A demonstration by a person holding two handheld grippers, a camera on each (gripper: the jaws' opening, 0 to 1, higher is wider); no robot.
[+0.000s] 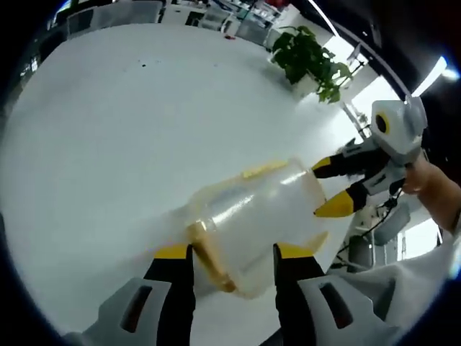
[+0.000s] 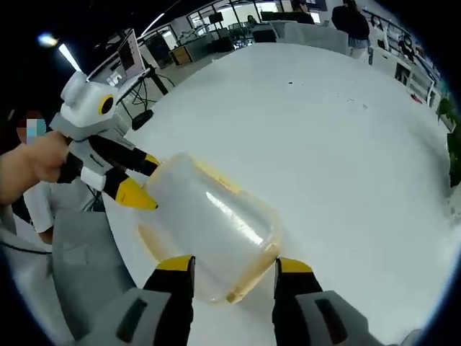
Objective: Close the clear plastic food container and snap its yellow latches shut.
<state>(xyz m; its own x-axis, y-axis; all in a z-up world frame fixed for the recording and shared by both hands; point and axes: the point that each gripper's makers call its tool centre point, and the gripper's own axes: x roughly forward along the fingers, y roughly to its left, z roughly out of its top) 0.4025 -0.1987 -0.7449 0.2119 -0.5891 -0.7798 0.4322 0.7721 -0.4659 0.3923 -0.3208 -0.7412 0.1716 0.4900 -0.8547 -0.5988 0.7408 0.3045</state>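
In the left gripper view, the left tongs [image 1: 233, 254] clamp one end of the clear container [image 1: 256, 220] above the white desk [image 1: 108, 144]; a potted plant [image 1: 310, 58] stands far off. In the right gripper view, the right tongs [image 2: 234, 265] grip its opposite end.

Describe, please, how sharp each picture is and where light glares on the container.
Left gripper view: the clear container is smeared by motion blur, its yellow latch soft; the plant behind is sharper. Right gripper view: the container is slightly crisper, with bright streaks of glare on its wall; the white table looks evenly lit and bends from fisheye distortion.
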